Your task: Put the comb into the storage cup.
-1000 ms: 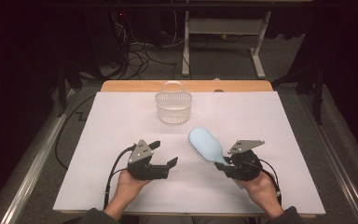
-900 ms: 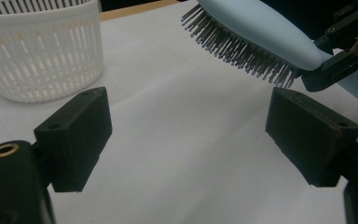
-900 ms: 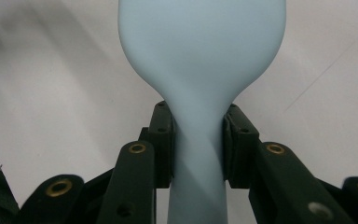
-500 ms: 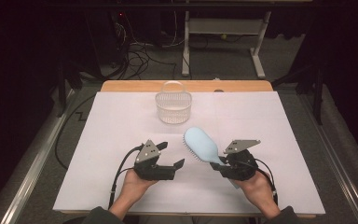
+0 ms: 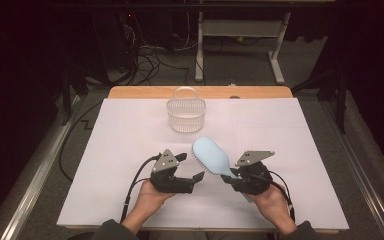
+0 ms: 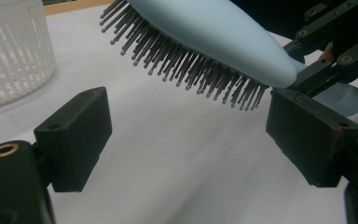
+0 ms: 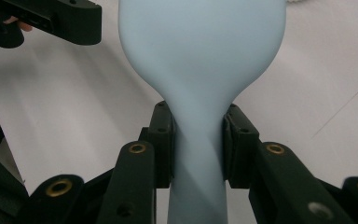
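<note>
A light blue hairbrush (image 5: 210, 156) hangs above the white table, bristles down and head pointing to the far left. My right gripper (image 5: 231, 177) is shut on its narrow handle (image 7: 198, 140); both pads press its sides. My left gripper (image 5: 190, 166) sits just left of the brush head, open and empty. In the left gripper view its wide-apart jaws (image 6: 193, 140) frame bare table, and the brush's bristles (image 6: 191, 70) hover just beyond and above them. The left gripper's body (image 7: 51, 18) appears at the top left of the right gripper view.
A clear ribbed plastic basket (image 5: 186, 112) with a handle stands at the table's far middle, also seen as a white slatted wall (image 6: 14, 51). The white sheet (image 5: 105, 175) covers the table; a wooden edge (image 5: 130, 92) runs along the far side. Cables and a metal stand lie on the floor beyond.
The two grippers have drawn slightly closer together: the left one shifted right, and the right one shifted left with the brush. The grip on the handle is unchanged.
</note>
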The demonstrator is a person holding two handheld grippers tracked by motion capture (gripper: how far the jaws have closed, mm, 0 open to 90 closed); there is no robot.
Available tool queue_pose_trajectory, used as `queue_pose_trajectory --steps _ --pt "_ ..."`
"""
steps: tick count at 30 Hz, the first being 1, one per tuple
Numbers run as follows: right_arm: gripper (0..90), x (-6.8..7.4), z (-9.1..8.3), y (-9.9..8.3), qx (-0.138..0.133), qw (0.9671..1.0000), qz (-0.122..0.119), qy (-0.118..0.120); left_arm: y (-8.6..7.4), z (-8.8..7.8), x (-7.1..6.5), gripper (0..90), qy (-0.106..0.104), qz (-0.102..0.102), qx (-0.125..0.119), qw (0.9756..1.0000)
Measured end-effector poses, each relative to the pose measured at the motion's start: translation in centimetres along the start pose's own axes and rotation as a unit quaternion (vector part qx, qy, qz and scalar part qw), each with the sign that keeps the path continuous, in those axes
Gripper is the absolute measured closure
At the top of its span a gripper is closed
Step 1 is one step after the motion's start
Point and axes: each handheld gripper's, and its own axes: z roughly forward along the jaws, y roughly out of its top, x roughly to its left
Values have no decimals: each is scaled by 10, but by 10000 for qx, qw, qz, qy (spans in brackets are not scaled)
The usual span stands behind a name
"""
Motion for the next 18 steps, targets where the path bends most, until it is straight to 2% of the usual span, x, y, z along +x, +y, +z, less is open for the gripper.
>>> queue_pose_trajectory --steps 13,18 --pt "701 6 4 4 -48 10000 -68 23 4 5 -6 136 -126 54 -9 9999" --pt "701 8 5 4 -60 9999 -109 41 5 6 -6 135 -246 -90 -40 9997"
